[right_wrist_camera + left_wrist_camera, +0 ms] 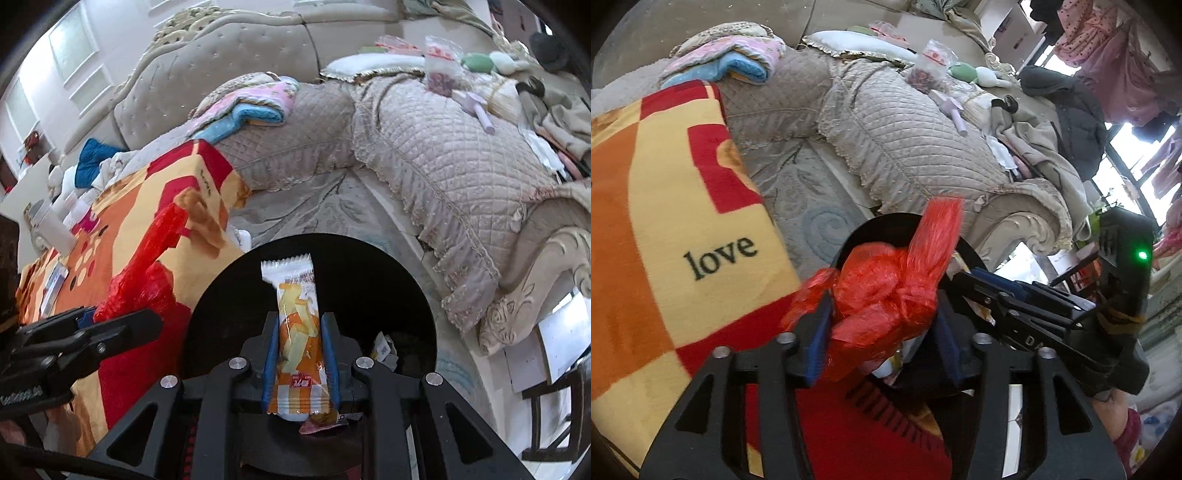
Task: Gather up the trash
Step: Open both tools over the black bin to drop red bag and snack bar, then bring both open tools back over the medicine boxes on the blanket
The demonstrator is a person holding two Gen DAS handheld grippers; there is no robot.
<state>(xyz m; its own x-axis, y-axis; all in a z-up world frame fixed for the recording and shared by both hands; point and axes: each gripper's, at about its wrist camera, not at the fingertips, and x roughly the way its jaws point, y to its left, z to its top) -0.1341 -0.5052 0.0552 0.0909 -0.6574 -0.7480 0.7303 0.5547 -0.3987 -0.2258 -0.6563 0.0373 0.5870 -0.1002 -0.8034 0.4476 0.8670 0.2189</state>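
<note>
My left gripper (882, 336) is shut on a crumpled red plastic bag (886, 291), held over the rim of a black round bin (967, 254). The bag also shows in the right wrist view (147, 273), with the left gripper (85, 328) at the left. My right gripper (300, 354) is shut on an orange-and-white snack wrapper (297, 332) and holds it above the open black bin (388, 273). Some wrappers (384, 349) lie inside the bin. In the left wrist view the right gripper (975, 284) reaches in from the right.
A red, orange and yellow blanket (665, 229) with the word "love" covers a surface at the left. A quilted beige sofa (443, 155) with folded towels (255, 107), a snack bag (441, 70) and clothes stands behind the bin. A carved sofa arm (535, 295) is at the right.
</note>
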